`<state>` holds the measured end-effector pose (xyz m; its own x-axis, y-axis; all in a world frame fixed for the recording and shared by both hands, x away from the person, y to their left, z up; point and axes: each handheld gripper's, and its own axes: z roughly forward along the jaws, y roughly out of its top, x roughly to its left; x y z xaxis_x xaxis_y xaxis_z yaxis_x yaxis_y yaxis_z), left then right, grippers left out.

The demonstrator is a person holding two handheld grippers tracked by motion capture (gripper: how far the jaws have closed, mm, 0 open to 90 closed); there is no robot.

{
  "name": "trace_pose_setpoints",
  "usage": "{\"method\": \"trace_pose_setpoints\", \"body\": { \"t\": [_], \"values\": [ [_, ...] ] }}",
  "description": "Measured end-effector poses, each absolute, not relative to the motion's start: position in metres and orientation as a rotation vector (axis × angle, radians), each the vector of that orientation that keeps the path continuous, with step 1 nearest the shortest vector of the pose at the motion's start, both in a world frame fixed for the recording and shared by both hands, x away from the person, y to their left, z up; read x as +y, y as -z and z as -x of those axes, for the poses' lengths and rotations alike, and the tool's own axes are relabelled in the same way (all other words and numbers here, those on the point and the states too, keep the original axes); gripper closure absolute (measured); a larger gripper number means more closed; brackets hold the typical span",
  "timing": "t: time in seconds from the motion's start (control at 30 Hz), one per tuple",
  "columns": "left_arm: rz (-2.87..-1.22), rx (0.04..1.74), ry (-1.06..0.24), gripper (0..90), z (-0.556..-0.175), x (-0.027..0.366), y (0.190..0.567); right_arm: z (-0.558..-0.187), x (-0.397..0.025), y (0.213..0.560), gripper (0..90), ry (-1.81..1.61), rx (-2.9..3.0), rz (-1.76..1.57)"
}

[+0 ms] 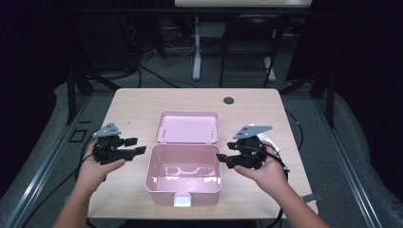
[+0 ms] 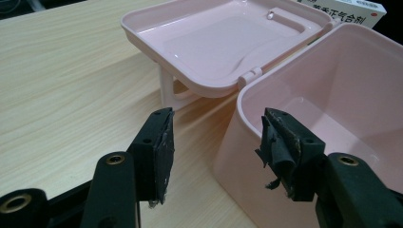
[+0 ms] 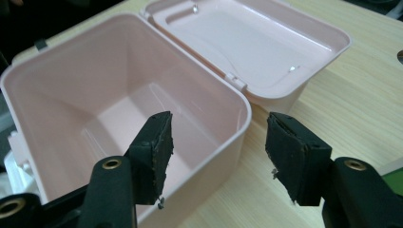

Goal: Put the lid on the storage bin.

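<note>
A pink plastic box (image 1: 184,189) stands open and empty in the middle of the table, its lid (image 1: 188,127) folded flat behind it. My left gripper (image 1: 141,150) is held just left of the box, open, with nothing between its jaws. My right gripper (image 1: 220,157) is at the box's right wall, open and empty too. In the left gripper view my gripper (image 2: 216,149) straddles the box's near corner (image 2: 247,95). In the right gripper view my gripper (image 3: 218,152) straddles the box's rim (image 3: 240,128), one jaw over the inside.
A white latch (image 1: 183,200) sticks out of the box's front wall. A white carton with printed text (image 2: 351,12) lies beyond the lid. A dark round grommet (image 1: 228,100) sits in the light wooden table (image 1: 138,102) near its far edge.
</note>
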<state>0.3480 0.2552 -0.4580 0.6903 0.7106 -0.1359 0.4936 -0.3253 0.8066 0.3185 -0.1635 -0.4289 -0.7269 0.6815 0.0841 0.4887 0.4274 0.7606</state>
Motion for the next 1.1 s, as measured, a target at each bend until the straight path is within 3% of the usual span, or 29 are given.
{"method": "trace_pose_setpoints", "body": {
  "t": [1.1],
  "values": [
    [-1.984, 0.922, -0.297, 45.0, -0.344, 0.254, 0.45, -0.391, -0.2, 0.413, 42.4, -0.608, 2.609, -1.149]
  ]
}}
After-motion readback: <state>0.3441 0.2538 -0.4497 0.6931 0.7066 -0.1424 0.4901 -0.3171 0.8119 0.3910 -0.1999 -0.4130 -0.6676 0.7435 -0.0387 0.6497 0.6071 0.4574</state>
